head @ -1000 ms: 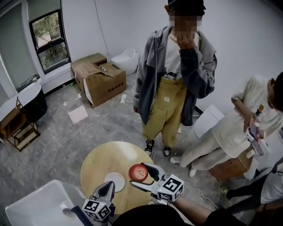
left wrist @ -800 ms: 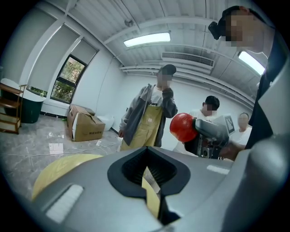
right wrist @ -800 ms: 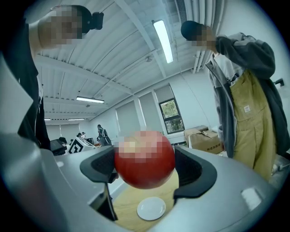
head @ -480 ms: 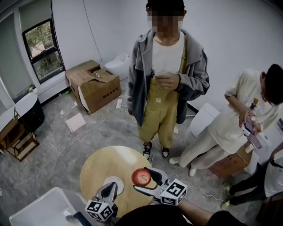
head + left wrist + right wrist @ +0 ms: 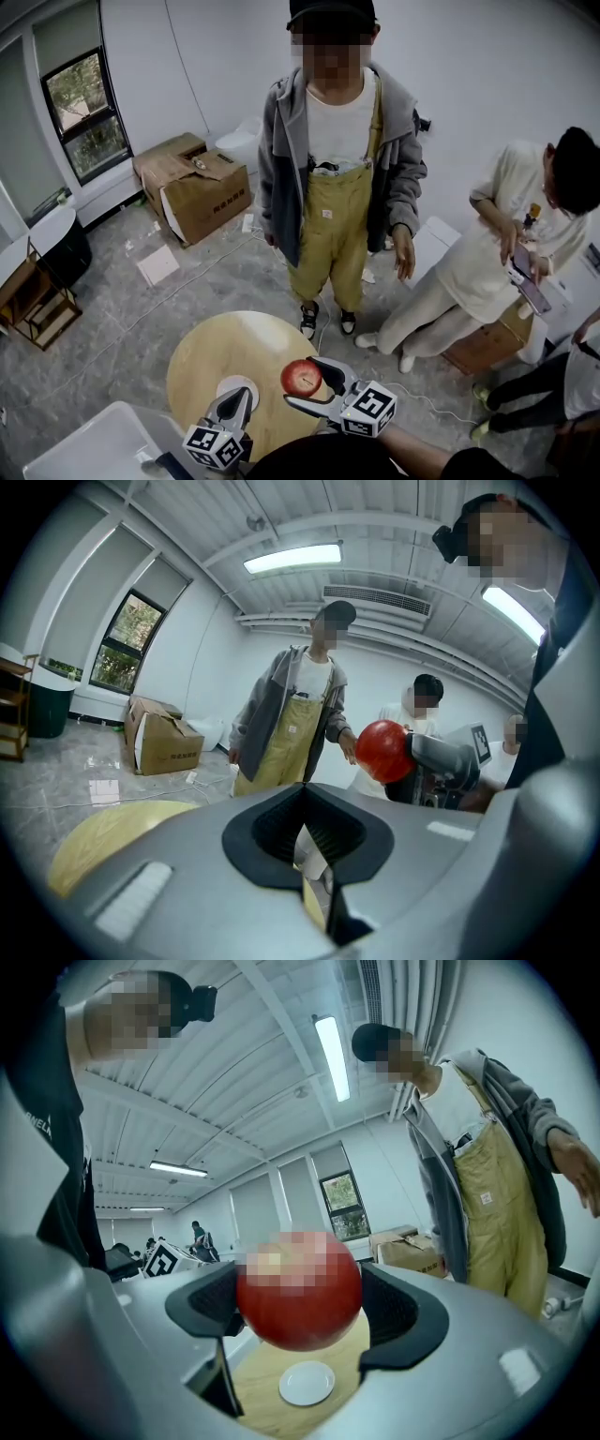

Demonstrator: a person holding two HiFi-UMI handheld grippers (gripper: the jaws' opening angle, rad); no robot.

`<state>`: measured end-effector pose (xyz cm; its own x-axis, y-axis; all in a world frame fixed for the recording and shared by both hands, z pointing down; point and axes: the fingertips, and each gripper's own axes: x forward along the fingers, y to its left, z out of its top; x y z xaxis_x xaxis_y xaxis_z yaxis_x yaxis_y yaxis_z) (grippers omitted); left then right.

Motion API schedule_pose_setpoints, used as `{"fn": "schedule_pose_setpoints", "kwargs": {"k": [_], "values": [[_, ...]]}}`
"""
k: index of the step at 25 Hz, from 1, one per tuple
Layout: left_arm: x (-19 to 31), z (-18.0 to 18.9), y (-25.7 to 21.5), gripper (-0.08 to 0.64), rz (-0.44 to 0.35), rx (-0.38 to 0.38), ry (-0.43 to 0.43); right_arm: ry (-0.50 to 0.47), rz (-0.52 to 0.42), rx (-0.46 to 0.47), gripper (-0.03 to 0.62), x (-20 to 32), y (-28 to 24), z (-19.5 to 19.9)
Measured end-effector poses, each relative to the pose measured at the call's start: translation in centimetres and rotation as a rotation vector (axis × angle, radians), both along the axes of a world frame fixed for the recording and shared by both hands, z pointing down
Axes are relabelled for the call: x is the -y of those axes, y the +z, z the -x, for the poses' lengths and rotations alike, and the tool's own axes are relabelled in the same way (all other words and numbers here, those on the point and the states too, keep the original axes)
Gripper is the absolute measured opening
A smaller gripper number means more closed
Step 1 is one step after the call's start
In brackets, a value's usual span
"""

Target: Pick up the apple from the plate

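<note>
Bystander's hand (image 5: 404, 255) now down; apple (image 5: 302, 376) in right gripper (image 5: 302, 381), off plate (image 5: 236, 387).

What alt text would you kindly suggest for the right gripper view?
The right gripper holds a red apple between its jaws, above a white plate on a wooden table. A person in yellow overalls stands nearby.

plate (image 5: 236, 387) on table (image 5: 220, 339), apple (image 5: 302, 377) above table right of plate, box (image 5: 195, 184) behind

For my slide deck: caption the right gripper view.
Right gripper holds the red apple clear above the white plate on the table.
</note>
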<state>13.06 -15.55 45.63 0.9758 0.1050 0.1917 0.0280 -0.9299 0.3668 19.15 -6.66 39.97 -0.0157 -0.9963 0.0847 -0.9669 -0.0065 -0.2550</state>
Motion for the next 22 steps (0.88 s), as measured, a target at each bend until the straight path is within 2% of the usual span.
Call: {"fn": "schedule_pose_setpoints", "kwargs": {"k": [12,18,22], "values": [[-1.2,0.7,-0.3,0.020,-0.005,0.000,-0.017,0.001,0.001,0.007,0.399,-1.2,0.3,-0.4],[-1.8,1.6,0.1,0.020,-0.005,0.001,-0.030,0.021,0.031,0.018,0.399,-1.7,0.8,-0.4],[-1.1,1.7,-0.3,0.020,-0.009,0.001,-0.049,-0.024,0.011,0.002,0.399,-0.9,0.6,-0.5]]}}
